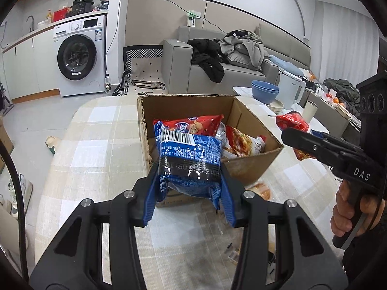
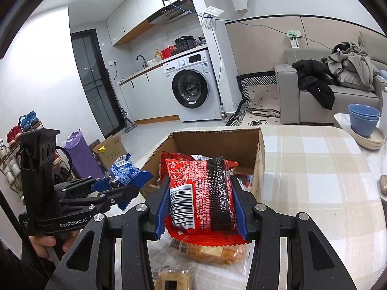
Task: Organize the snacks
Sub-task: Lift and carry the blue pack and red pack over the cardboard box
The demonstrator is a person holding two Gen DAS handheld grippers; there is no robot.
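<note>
Left wrist: left gripper [image 1: 189, 188] clamps a blue packet [image 1: 191, 157], pads pressed on both its sides, held up in front of the box [image 1: 251, 166] (open top, snacks inside). Right gripper [image 1: 293, 136] off to the right with a red packet [image 1: 291, 122].

Right wrist: right gripper [image 2: 202, 207] pinches the red packet [image 2: 202, 193], box [image 2: 217, 142] just ahead. Wrapped snack [image 2: 210, 252] on the table [image 2: 314, 181] below the jaws. Left gripper [image 2: 121, 188] at left, gripping the blue packet [image 2: 127, 172].

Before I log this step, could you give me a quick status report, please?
Left gripper shut on blue snack packet. Right gripper shut on red snack packet. Cardboard box ahead, open, partly filled. Nothing blocking.
</note>
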